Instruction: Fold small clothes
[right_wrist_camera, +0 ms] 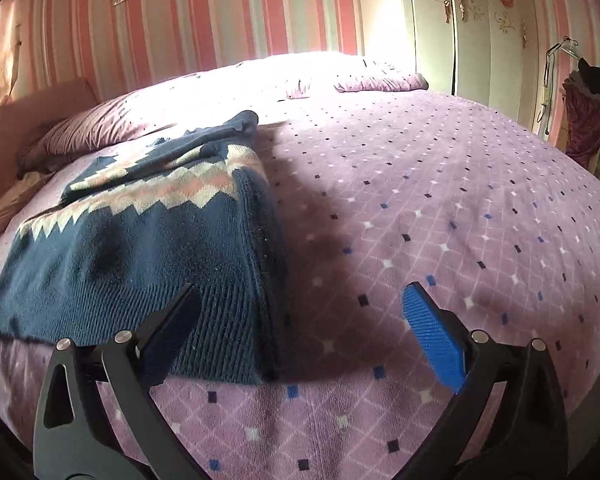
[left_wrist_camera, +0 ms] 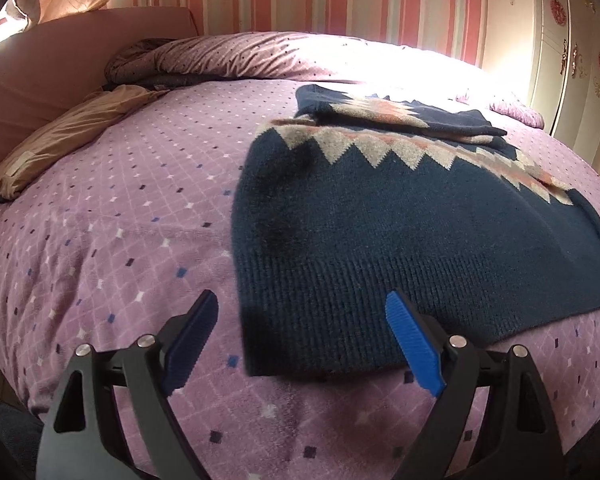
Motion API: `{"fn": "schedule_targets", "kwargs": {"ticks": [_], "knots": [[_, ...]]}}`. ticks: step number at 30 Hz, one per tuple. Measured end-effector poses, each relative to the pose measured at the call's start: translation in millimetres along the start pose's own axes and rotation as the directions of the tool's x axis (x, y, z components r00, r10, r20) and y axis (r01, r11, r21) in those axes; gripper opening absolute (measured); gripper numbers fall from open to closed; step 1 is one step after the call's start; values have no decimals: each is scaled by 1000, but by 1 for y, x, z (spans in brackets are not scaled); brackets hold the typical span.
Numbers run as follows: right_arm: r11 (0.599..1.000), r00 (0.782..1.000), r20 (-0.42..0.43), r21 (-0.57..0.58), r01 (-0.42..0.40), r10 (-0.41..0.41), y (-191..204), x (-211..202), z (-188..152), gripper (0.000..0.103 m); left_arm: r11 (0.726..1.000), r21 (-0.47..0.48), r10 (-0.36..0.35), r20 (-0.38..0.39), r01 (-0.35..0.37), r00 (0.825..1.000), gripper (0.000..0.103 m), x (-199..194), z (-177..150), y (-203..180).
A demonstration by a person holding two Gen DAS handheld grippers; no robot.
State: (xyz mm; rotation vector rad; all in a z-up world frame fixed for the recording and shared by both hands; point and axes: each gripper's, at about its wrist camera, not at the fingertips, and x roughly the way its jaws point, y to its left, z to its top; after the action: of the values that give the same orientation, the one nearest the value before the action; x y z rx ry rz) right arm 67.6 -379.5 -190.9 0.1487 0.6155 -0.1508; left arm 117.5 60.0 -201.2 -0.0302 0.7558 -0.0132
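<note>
A navy sweater (left_wrist_camera: 400, 236) with a zigzag band lay partly folded on the purple bedspread (left_wrist_camera: 112, 248), its sleeves turned in across the chest. The left gripper (left_wrist_camera: 300, 344) hovered at the sweater's near left hem corner, jaws spread wide, nothing between the pads. The right gripper (right_wrist_camera: 300, 336) hung over the near right hem corner, jaws equally wide and empty. A pillow (right_wrist_camera: 100, 124) rested beyond the sweater, against the striped wall (right_wrist_camera: 220, 20)

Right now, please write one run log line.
sweater: partly folded, on bed | left gripper: open | right gripper: open
</note>
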Motion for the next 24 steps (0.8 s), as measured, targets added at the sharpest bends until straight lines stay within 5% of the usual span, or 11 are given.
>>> {"fn": "schedule_targets", "kwargs": {"ticks": [7,8,9,11,16,17,18,20,21,24], "knots": [[1000,1000,-8,6,-15,15,0,-1,7,100,998,-58,-30,-45,27,999,91,21,-1,-11],[1000,1000,-13,10,-19,20,0,-1,7,100,998,-52,-24,-40,22,999,81,19,-1,-12],[1000,1000,-16,10,-23,23,1,0,7,100,999,-33,2,-33,-3,999,57,17,-1,-14],[999,999,-29,7,-42,42,4,3,6,100,999,-2,39,-24,-39,999,28,15,-1,-16],[996,992,-95,-11,-87,85,17,16,2,99,999,-33,14,-21,-14,1000,11,13,0,-7],[996,988,-127,-20,-86,83,20,22,0,83,1000,-19,10,-17,-10,1000,9,13,-1,-8],[996,982,-169,-29,-86,80,23,29,-3,41,1000,-11,10,-17,-10,1000,9,14,-1,-8],[995,977,-198,-32,-90,82,26,38,-5,25,1000,-7,9,-15,-9,1000,8,14,-1,-8],[994,975,-200,-38,-101,92,28,40,-4,7,1000,-9,9,-13,-10,1000,8,13,-1,-8],[994,976,-194,-27,-103,96,27,34,2,7,1000,-9,19,5,-19,1000,7,4,0,-8]]}}
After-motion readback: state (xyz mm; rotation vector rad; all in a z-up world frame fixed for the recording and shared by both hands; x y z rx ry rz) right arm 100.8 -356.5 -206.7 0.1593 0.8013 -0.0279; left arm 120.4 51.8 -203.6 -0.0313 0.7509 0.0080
